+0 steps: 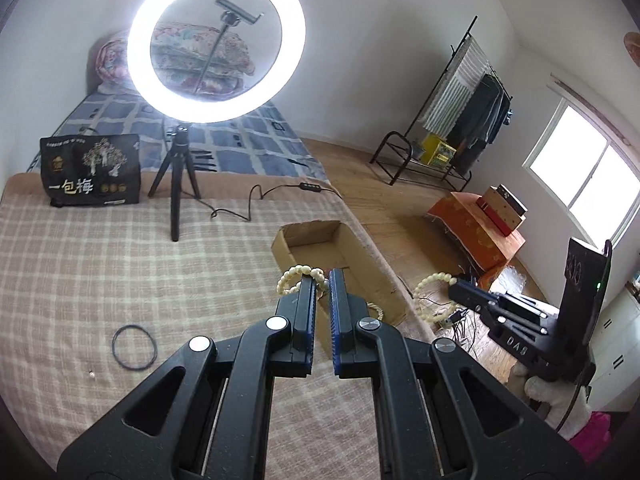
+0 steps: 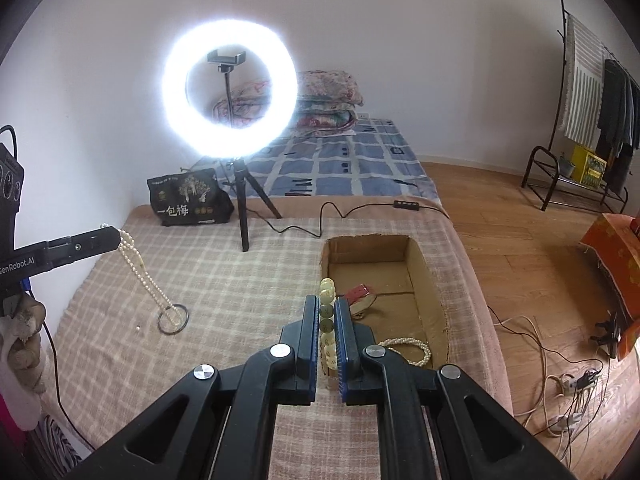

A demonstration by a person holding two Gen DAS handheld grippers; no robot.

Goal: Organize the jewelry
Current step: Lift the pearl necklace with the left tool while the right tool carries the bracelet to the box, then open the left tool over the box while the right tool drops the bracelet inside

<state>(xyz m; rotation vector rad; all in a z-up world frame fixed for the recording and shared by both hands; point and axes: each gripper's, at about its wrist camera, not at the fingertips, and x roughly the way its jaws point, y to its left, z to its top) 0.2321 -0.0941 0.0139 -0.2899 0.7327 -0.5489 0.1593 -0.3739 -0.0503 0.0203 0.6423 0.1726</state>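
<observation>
While both grippers hang above the plaid bedspread (image 2: 224, 280), right gripper (image 2: 328, 322) clamps a pale bead bracelet (image 2: 327, 292) just short of the open cardboard box (image 2: 424, 264); left gripper (image 1: 320, 280) pinches a cream pearl strand (image 2: 148, 276), well left of the box

Pearl necklace (image 2: 148, 276) dangles; bead bracelet (image 2: 327, 316) pinched upright.

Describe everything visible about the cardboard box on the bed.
The cardboard box is a shallow, open-topped tray of plain brown card, its rim roughly cut. It lies flat on the checked blanket near the bed's edge. Inside are a pearl necklace at the near end and a small red item further in. Neither gripper touches it.
</observation>
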